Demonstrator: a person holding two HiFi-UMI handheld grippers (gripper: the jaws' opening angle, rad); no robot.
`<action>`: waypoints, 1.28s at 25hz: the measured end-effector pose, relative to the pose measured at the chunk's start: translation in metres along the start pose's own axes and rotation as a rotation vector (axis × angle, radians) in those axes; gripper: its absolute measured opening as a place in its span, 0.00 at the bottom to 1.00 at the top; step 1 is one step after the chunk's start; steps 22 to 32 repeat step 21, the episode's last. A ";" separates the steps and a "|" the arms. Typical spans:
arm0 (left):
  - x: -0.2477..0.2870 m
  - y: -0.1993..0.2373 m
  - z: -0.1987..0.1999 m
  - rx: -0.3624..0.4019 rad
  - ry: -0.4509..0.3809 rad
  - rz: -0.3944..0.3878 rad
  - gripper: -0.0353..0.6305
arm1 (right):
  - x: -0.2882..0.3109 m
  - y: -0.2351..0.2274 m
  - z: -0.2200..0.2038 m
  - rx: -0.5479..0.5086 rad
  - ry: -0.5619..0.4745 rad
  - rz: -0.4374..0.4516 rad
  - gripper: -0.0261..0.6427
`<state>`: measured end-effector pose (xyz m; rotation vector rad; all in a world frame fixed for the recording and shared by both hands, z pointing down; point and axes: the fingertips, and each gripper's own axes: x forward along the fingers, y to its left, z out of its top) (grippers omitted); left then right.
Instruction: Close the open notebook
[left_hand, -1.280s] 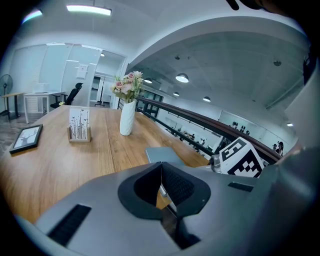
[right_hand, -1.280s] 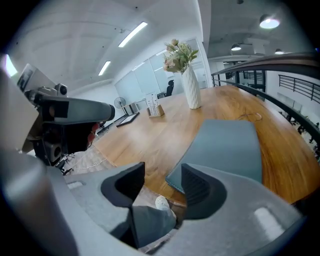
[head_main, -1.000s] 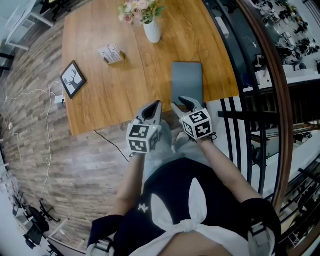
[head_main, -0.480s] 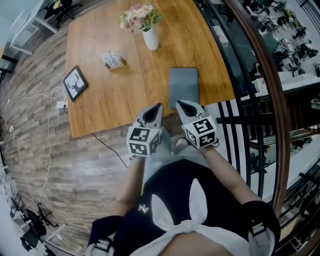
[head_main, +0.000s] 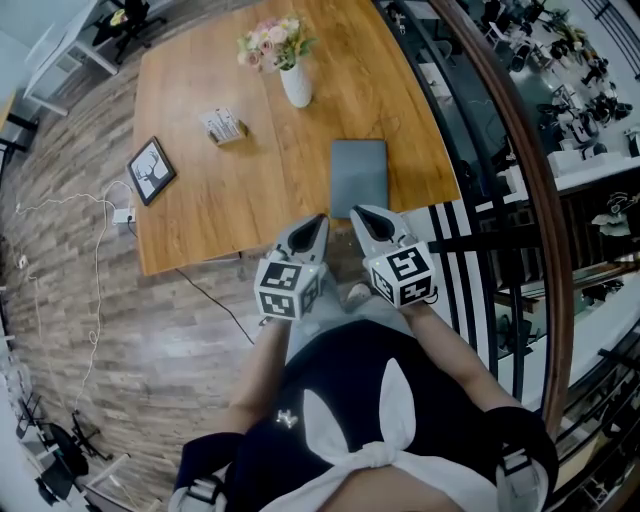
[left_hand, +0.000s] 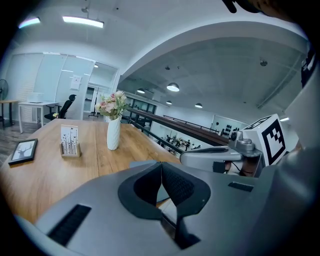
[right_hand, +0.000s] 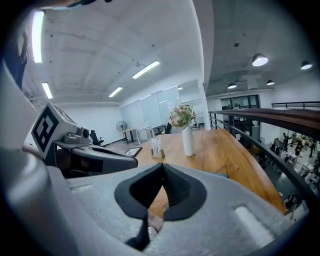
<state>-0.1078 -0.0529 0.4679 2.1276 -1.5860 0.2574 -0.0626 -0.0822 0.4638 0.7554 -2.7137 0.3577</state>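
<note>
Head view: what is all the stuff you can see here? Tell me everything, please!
table: one, brown wood, middle of the view
notebook: one, grey, lying closed on the table's near right part
vase: one, white, far side of the table
flowers: one bunch, pink and cream, in the vase
card holder: one, pale cards in it, left of the vase
picture frame: one, black, at the table's left edge
plug: one, white with a white cable, on the floor left of the table
railing: one, dark bars, right of the table
left gripper: one, grey, shut and empty, off the table's near edge
right gripper: one, grey, shut and empty, beside the left
</note>
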 end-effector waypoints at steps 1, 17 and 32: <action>0.000 -0.003 0.002 0.001 0.001 -0.002 0.08 | -0.003 0.000 0.001 0.000 -0.005 -0.003 0.03; 0.009 -0.025 -0.002 0.042 0.029 -0.086 0.08 | -0.018 -0.004 -0.005 -0.008 0.008 -0.053 0.03; 0.011 -0.027 -0.005 0.046 0.041 -0.099 0.08 | -0.019 -0.005 -0.007 -0.002 0.011 -0.066 0.03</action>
